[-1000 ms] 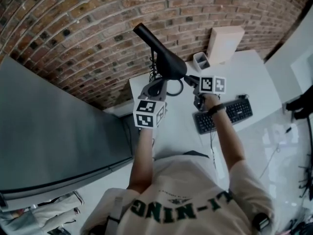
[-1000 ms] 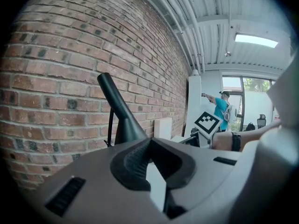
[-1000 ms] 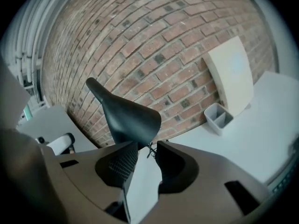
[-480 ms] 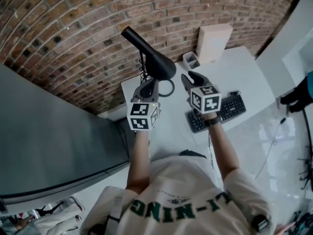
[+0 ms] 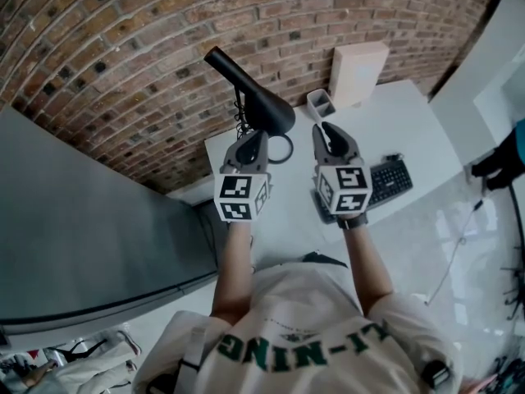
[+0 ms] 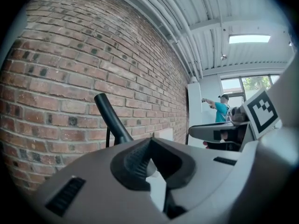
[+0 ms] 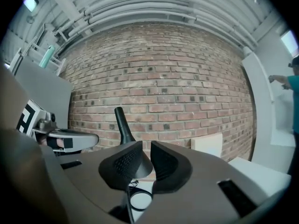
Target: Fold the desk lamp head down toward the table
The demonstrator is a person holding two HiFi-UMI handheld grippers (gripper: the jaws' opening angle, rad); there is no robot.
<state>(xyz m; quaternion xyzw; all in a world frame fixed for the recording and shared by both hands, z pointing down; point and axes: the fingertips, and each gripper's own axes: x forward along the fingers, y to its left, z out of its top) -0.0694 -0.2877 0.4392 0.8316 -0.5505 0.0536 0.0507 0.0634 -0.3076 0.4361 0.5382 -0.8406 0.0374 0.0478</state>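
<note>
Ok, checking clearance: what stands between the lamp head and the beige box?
A small grey container, on the table between lamp head and beige box; head view shows it.

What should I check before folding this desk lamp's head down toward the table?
1. Lamp head folded down: not ok; it stands steeply, narrow end up.
2. Right gripper gripping the head: not ok; its jaws have just been closing, are narrowly apart, and have nothing between them.
3. Left gripper gripping the head: not ok; jaws together, nothing between them.
4. Keyboard out of the head's path: ok; it lies off to the right.
5. Table under the head: cannot tell; the grippers cover it.
</note>
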